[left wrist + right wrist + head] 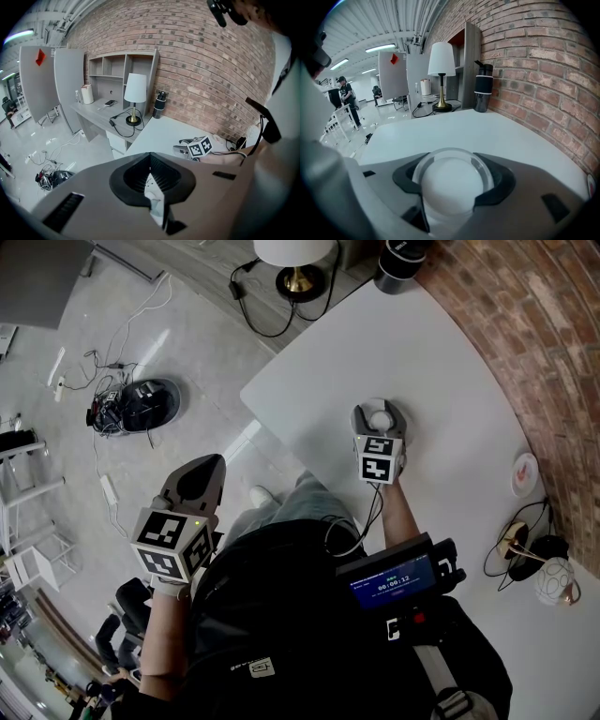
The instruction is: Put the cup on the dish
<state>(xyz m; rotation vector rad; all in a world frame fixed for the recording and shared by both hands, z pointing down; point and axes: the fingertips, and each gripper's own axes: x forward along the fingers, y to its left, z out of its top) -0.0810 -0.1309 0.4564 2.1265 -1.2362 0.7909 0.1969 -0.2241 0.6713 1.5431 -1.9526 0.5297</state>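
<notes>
Brick backed the white table [450, 362]. My left gripper [206, 465] hung off its edge, jaws together and empty, out of the way. My right gripper [380, 412] gripped the cup [379, 419] over the table, ready to carry; the dish [524, 474] lay well apart, rightward.

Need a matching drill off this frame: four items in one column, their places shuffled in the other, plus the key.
Items:
1. cup
2. dish
3. lamp
4. left tongs

Places:
A. on the grey desk
B. off the table, over the floor
C. in the right tongs
D. on the table, by the brick wall

Pairs: 1-C, 2-D, 3-A, 4-B
</notes>
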